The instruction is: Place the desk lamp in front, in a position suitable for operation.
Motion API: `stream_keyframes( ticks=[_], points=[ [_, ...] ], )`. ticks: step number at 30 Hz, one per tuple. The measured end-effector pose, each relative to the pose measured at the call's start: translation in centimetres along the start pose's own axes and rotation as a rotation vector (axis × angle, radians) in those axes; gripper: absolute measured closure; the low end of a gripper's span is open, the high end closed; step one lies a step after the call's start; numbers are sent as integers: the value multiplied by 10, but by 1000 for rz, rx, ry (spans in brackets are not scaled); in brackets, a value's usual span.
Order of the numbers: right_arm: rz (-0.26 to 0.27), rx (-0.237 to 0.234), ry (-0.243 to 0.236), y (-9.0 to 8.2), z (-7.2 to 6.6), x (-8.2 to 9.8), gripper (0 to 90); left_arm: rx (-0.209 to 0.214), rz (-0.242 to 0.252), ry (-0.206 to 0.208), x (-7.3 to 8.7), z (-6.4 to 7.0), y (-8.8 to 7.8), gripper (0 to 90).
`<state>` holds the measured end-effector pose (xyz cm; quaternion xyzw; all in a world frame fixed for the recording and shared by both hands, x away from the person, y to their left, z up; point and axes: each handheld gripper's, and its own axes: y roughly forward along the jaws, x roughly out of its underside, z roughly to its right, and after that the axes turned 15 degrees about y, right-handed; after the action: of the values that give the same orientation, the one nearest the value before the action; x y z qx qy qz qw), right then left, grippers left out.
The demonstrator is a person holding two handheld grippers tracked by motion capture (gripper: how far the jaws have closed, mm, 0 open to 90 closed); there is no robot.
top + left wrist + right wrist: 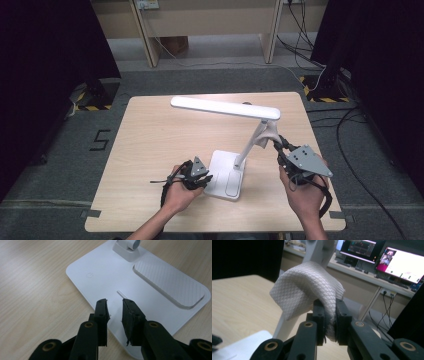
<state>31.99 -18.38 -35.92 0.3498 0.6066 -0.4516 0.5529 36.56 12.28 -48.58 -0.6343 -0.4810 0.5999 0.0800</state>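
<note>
Two claws at work: right claw (329, 308) pinches a white cloth (308, 287) against the lamp (227, 107) stem mid-wipe, left claw (115, 305) slightly open, empty, over lamp base (100, 272); base apparently unwiped.

High view: even overhead light on the table (150, 150), short soft shadows under the lamp (225, 107), room edges falling to near black, overall slightly soft. Left gripper (115, 311) view: bright, diffuse sheen on the lamp base (105, 282) ahead of the jaws, whose near parts blur. Right gripper (329, 315) view: cloth (307, 287) in the jaws sharp, monitors (402, 265) beyond glaring and defocused, dark upper left corner.
</note>
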Motion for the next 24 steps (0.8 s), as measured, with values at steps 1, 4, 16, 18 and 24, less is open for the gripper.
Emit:
stream_keyframes(
  ticks=[1, 4, 16, 18, 24],
  points=[
    [10, -1, -1, -1, 0, -3, 820, 1, 1, -4, 0, 0, 1, 731],
    [47, -1, 15, -3, 0, -10, 820, 8, -1, -6, 0, -1, 4, 726],
    [21, -19, 80, 12, 6, -9, 815, 34, 2, -11, 2, 2, 9, 714],
    [18, -13, 84, 13, 5, -8, 815, 41, -2, -10, 3, 3, 10, 715],
    [14, 1, 75, 12, 1, -11, 815, 36, 8, -16, 3, 2, 12, 717]
  ],
)
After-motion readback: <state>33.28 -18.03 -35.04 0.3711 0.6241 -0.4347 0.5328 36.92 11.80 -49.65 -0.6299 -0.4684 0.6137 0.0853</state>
